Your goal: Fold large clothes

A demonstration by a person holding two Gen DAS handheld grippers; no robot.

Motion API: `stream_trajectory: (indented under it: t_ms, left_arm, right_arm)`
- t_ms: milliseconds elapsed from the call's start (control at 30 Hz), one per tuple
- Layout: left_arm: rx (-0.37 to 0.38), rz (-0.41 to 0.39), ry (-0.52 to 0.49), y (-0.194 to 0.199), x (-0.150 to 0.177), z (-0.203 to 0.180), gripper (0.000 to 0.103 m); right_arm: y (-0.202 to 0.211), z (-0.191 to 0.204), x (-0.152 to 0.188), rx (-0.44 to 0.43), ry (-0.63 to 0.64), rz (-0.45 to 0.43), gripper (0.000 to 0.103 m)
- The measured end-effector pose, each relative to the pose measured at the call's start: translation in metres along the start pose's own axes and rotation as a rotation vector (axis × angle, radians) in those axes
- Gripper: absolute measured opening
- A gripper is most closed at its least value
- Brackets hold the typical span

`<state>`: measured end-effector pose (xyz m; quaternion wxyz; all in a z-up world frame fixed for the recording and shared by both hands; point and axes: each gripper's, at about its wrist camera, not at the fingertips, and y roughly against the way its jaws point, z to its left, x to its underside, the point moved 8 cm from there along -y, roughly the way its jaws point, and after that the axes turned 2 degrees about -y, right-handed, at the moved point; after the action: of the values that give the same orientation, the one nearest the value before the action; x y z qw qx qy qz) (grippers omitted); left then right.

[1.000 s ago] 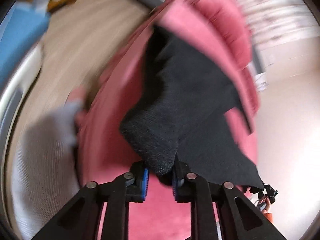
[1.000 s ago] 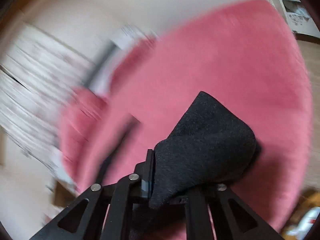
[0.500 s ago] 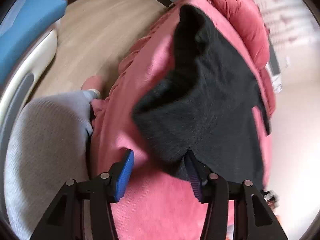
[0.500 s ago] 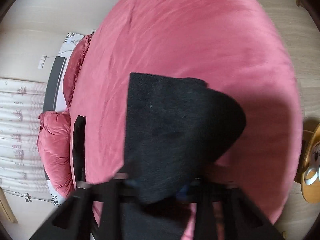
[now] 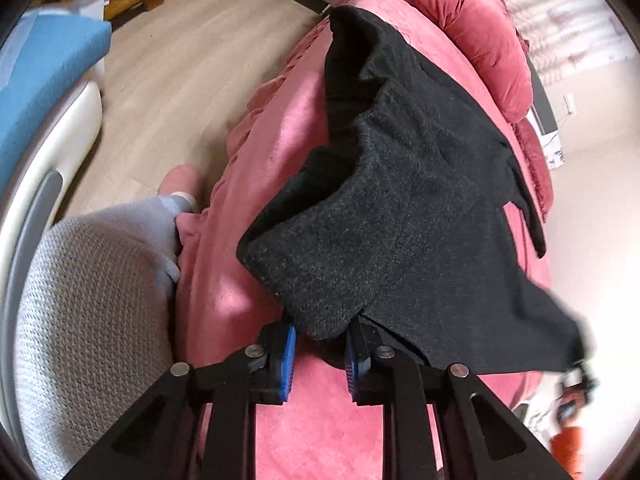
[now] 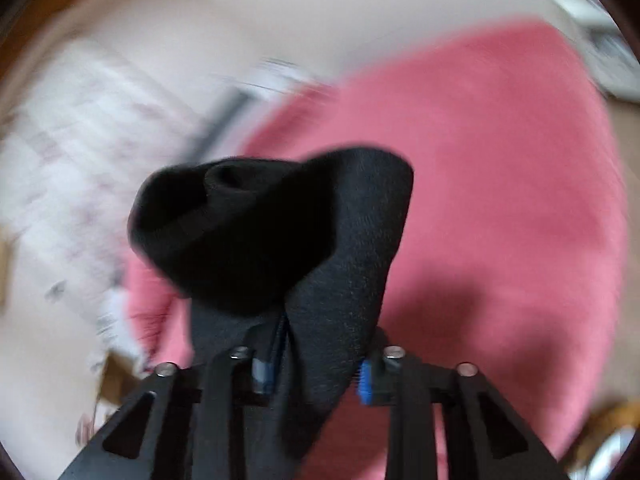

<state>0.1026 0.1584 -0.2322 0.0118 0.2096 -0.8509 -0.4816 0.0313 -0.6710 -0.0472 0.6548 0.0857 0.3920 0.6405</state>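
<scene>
A large black knitted garment (image 5: 408,208) is spread across a pink bed cover (image 5: 256,208), one edge lifted and bunched. My left gripper (image 5: 320,354) sits at its near corner with the blue pads a small gap apart, and the cloth edge hangs between them. My right gripper (image 6: 316,376) holds another part of the black garment (image 6: 280,240) between its pads, lifted above the bed; the cloth hides the fingertips. The right wrist view is blurred.
The person's grey knitted sleeve (image 5: 88,312) is at the left beside the bed. Wooden floor (image 5: 172,52) and a blue and white seat (image 5: 44,80) lie beyond. A pink duvet roll (image 5: 476,28) lies at the bed's far end. A pale wall (image 6: 320,4) stands behind the bed.
The left jaws opened half a second ago and have now narrowed again around the cloth corner. The right gripper swung with its bunch of cloth, and its view turned from the bed towards the wall.
</scene>
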Motion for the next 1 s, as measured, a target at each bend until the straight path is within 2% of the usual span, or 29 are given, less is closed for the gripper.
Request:
stream_trajectory:
  t_ms: [33, 100, 167, 300, 333, 367, 400, 433, 467, 533, 600, 633, 700, 733, 767, 800, 867, 1000]
  left_arm:
    - [0.007, -0.001, 0.005, 0.001, 0.0, -0.001, 0.021]
    - [0.026, 0.0, 0.015, 0.005, 0.004, 0.002, 0.022]
    - [0.035, 0.011, 0.026, 0.004, 0.007, 0.003, 0.022]
    - [0.015, 0.018, 0.037, 0.001, 0.012, 0.0, 0.025]
    - [0.002, 0.013, 0.031, 0.0, 0.011, 0.0, 0.018]
    - [-0.023, 0.014, 0.006, -0.002, 0.01, -0.003, 0.017]
    - [-0.048, 0.012, -0.015, -0.007, 0.007, -0.008, 0.014]
    - [-0.062, 0.012, -0.026, -0.006, 0.006, -0.012, 0.011]
    - [-0.058, 0.01, -0.029, 0.0, 0.005, -0.016, 0.011]
    - [-0.018, -0.015, -0.017, 0.017, 0.0, -0.019, 0.01]
    - [0.002, -0.014, -0.017, 0.027, -0.005, -0.019, 0.01]
    - [-0.002, -0.004, -0.028, 0.026, -0.005, -0.018, 0.011]
    - [-0.031, 0.028, -0.057, 0.021, -0.003, -0.013, 0.016]
    - [-0.028, 0.027, -0.044, 0.023, -0.003, -0.01, 0.018]
    - [-0.01, 0.019, -0.017, 0.026, -0.003, -0.006, 0.02]
    - [0.022, 0.005, 0.017, 0.032, -0.003, -0.002, 0.023]
    - [0.031, -0.033, 0.052, 0.044, -0.006, 0.006, 0.027]
    - [-0.021, -0.178, 0.012, 0.072, -0.033, 0.013, 0.027]
  right_arm:
    - [-0.013, -0.036, 0.014, 0.055, -0.088, 0.049, 0.034]
    - [-0.034, -0.077, 0.044, 0.091, -0.201, 0.121, 0.038]
    - [-0.041, -0.107, 0.068, 0.106, -0.254, 0.11, 0.039]
    - [-0.041, -0.12, 0.082, 0.03, -0.298, 0.035, 0.039]
    - [-0.041, -0.122, 0.082, 0.028, -0.314, 0.036, 0.04]
    - [-0.042, -0.123, 0.081, 0.017, -0.336, 0.035, 0.036]
    - [-0.039, -0.124, 0.082, 0.001, -0.343, 0.041, 0.026]
    - [-0.038, -0.119, 0.079, -0.011, -0.33, 0.051, 0.006]
    - [-0.033, -0.107, 0.075, -0.005, -0.297, 0.049, 0.006]
    - [-0.008, -0.077, 0.057, -0.005, -0.176, -0.034, 0.006]
    - [0.012, -0.065, 0.043, -0.001, -0.113, -0.088, 0.005]
    - [0.009, -0.065, 0.034, 0.053, -0.096, -0.11, 0.006]
    - [0.009, -0.089, 0.037, 0.266, -0.062, -0.081, 0.02]
    - [0.004, -0.102, 0.043, 0.353, -0.068, -0.046, 0.032]
    - [0.005, -0.116, 0.053, 0.411, -0.092, -0.025, 0.032]
    - [0.007, -0.123, 0.062, 0.414, -0.114, -0.035, 0.032]
    - [0.015, -0.117, 0.077, 0.369, -0.08, -0.068, 0.037]
    - [-0.007, -0.057, 0.114, 0.336, 0.139, -0.046, 0.038]
